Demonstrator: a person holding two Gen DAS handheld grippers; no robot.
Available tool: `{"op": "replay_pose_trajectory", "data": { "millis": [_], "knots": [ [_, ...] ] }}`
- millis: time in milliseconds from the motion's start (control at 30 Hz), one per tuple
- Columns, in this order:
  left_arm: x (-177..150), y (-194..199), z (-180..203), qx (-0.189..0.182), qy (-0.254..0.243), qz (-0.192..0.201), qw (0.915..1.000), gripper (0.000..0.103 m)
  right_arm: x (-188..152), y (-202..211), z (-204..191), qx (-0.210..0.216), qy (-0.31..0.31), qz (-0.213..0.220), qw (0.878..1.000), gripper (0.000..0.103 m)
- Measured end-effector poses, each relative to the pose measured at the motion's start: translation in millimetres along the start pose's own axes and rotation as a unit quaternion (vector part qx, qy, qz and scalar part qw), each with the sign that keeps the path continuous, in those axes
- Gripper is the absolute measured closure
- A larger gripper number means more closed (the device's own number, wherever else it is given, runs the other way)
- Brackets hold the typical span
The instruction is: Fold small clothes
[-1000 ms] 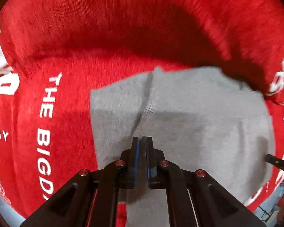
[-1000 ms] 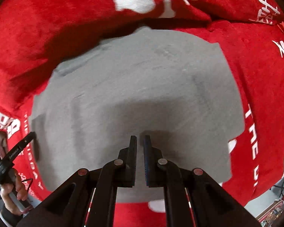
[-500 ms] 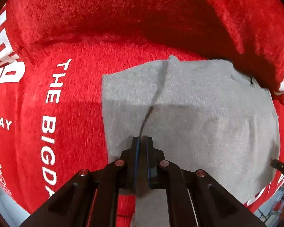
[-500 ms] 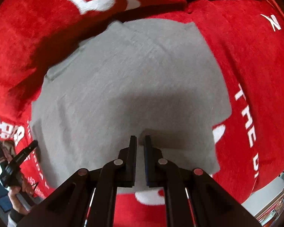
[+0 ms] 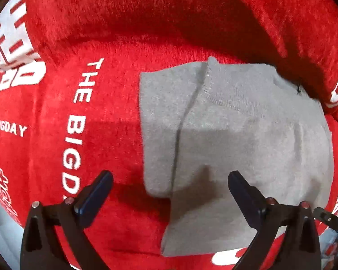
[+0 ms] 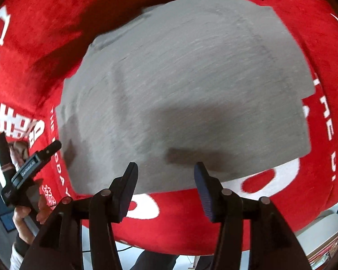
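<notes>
A small grey garment [image 5: 236, 139] lies folded flat on a red plush cover [image 5: 101, 51] with white lettering. In the left wrist view a folded-over sleeve layer lies along its left side. My left gripper [image 5: 169, 180] is open and empty, its jaws spread above the garment's near left edge. In the right wrist view the same grey garment [image 6: 187, 90] fills the middle. My right gripper [image 6: 165, 168] is open and empty above its near edge. The left gripper also shows in the right wrist view [image 6: 29, 166], held in a hand at the far left.
The red cover rises into a raised back behind the garment [image 6: 45, 22]. The cushion's front edge [image 6: 191, 236] drops to a pale floor below. Clutter sits at the lower right corner [image 6: 326, 247].
Both grippers were shut on the grey garment and have opened, letting it go. The garment now lies flat; both grippers have drawn back slightly toward its near edge.
</notes>
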State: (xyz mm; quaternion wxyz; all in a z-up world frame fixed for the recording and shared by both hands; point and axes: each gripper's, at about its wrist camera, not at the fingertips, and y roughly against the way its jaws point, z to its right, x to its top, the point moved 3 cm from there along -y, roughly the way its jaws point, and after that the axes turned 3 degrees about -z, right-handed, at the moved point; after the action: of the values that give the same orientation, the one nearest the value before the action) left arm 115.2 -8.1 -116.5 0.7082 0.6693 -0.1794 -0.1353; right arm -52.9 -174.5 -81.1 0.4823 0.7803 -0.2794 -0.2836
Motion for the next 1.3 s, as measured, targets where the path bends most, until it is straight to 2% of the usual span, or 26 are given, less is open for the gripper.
{"op": "replay_pose_trajectory", "data": {
  "millis": [200, 267, 400, 633, 867, 967, 1000, 1067, 1167, 1233, 1300],
  "knots": [
    [-9, 5, -1, 0.018, -0.006, 0.005, 0.9998, 0.001, -7, -11, -21, 0.012, 0.009, -0.012, 1.000, 0.043],
    [-7, 11, 1, 0.018, -0.003, 0.005, 0.9998, 0.001, -10, -15, -25, 0.019, 0.012, -0.020, 1.000, 0.037],
    [-2, 12, 2, 0.015, 0.002, 0.003, 0.9999, 0.001, -17, -25, -32, 0.031, 0.014, -0.037, 0.999, 0.037],
    [-2, 8, -12, 0.031, 0.005, 0.006, 0.9995, 0.001, -30, -42, -37, 0.052, 0.000, -0.061, 0.997, 0.037],
    [-6, -1, -24, 0.000, 0.021, -0.024, 0.9995, 0.001, -43, -53, -49, 0.069, -0.004, -0.070, 0.995, 0.037],
    [-8, -5, -33, -0.006, 0.028, -0.028, 0.9992, 0.001, -47, -57, -50, 0.102, -0.027, -0.062, 0.992, 0.037],
    [-9, -7, -36, -0.012, 0.030, -0.030, 0.9990, 0.001, -49, -60, -50, 0.123, -0.040, -0.058, 0.990, 0.036],
    [-11, -11, -40, -0.066, 0.032, -0.042, 0.9964, 0.001, -51, -65, -49, 0.155, -0.063, -0.050, 0.985, 0.034],
    [-12, -13, -43, -0.123, 0.039, -0.050, 0.9904, 0.001, -54, -79, -48, 0.194, -0.103, -0.042, 0.975, 0.034],
    [-11, -14, -44, -0.145, 0.040, -0.048, 0.9875, 0.001, -57, -91, -48, 0.218, -0.138, -0.037, 0.965, 0.034],
    [-8, -16, -46, -0.161, 0.047, -0.045, 0.9848, 0.001, -57, -101, -49, 0.253, -0.177, -0.025, 0.951, 0.034]
  ]
}}
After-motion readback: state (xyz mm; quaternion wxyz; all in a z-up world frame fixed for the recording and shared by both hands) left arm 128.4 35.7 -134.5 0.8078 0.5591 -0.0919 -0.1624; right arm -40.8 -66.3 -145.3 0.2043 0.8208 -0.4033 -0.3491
